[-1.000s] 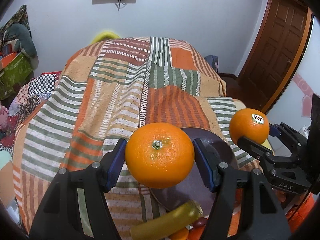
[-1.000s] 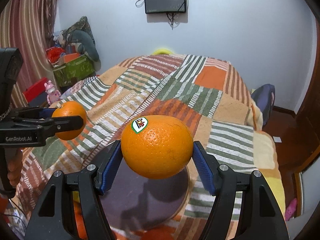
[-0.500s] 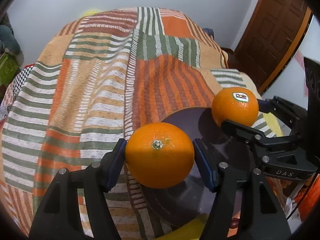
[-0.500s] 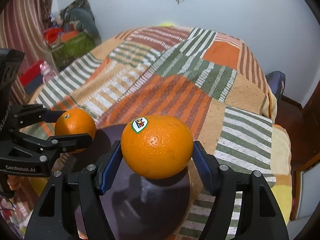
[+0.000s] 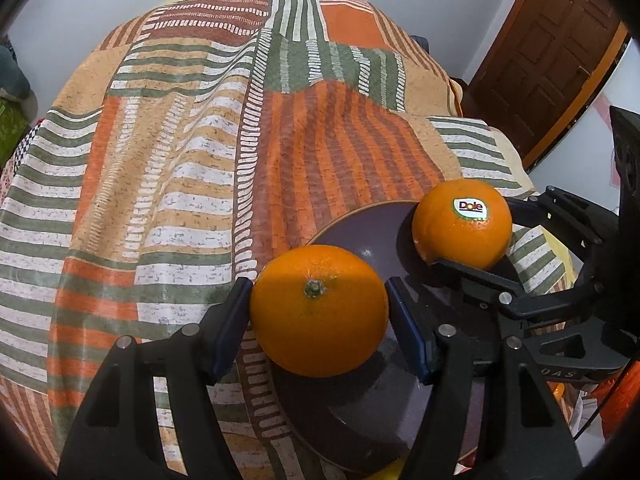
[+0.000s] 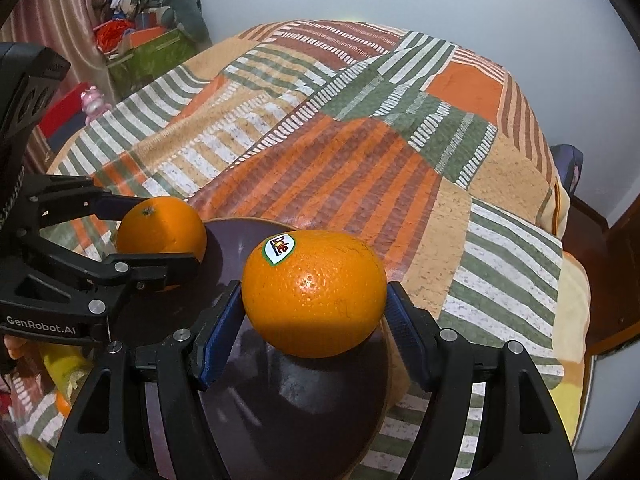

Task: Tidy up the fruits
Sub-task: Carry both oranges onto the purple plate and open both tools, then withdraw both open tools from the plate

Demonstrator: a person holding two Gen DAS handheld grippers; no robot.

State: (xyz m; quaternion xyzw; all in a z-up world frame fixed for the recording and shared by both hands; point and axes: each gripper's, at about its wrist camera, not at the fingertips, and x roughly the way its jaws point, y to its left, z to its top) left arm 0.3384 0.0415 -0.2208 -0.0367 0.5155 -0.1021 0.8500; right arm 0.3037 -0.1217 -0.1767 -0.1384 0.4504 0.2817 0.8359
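My left gripper (image 5: 319, 312) is shut on a plain orange (image 5: 319, 310) with its stem end up, held over the left rim of a dark round plate (image 5: 360, 232). My right gripper (image 6: 314, 300) is shut on an orange with a Dole sticker (image 6: 314, 294), held over the plate (image 6: 296, 400). In the left wrist view the stickered orange (image 5: 462, 224) hangs over the plate's far right edge. In the right wrist view the plain orange (image 6: 161, 231) sits in the left gripper at the plate's left edge.
The plate lies on a bed with a striped patchwork cover (image 5: 180, 152). Yellow and orange fruit (image 6: 60, 364) lies at the near left of the plate. A wooden door (image 5: 548, 52) is at the right; boxes and toys (image 6: 140, 48) stand beside the bed.
Both grippers have moved down and forward with their oranges, from above the bed to just over the plate. The oranges are closer together.
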